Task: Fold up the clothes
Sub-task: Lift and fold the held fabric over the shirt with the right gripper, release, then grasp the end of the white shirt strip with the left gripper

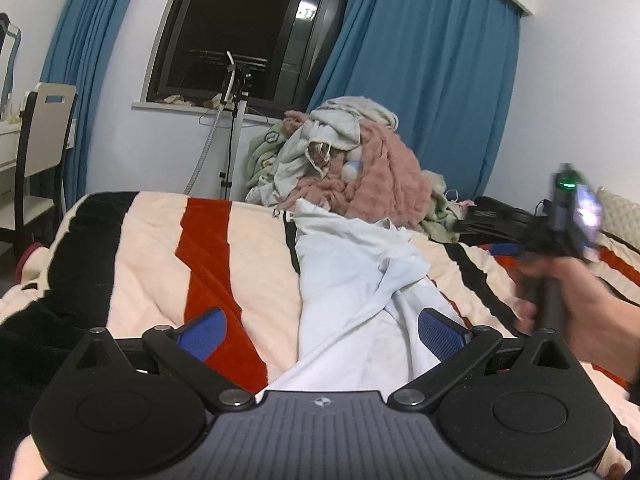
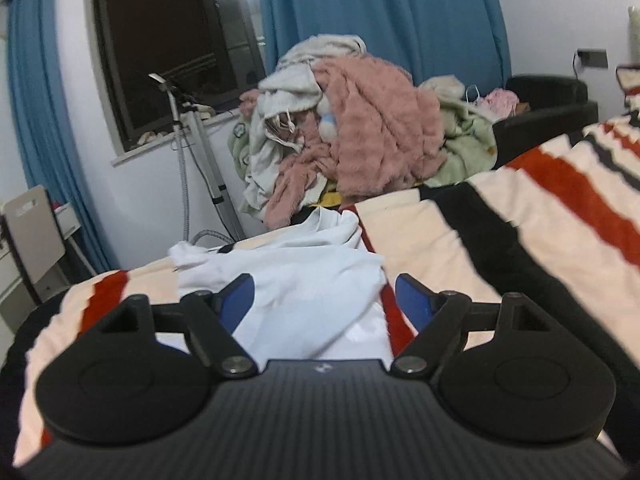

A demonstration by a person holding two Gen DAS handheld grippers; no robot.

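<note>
The pale blue garment (image 1: 360, 280) lies rumpled on the striped bed (image 1: 152, 248), its long axis running straight away from both wide-open, empty grippers, the left gripper (image 1: 322, 334) and right gripper (image 2: 324, 300) each hovering over its near end.

black gripper (image 1: 322, 334), blue pads (image 1: 204, 334) (ribbed), silver screws
</note>
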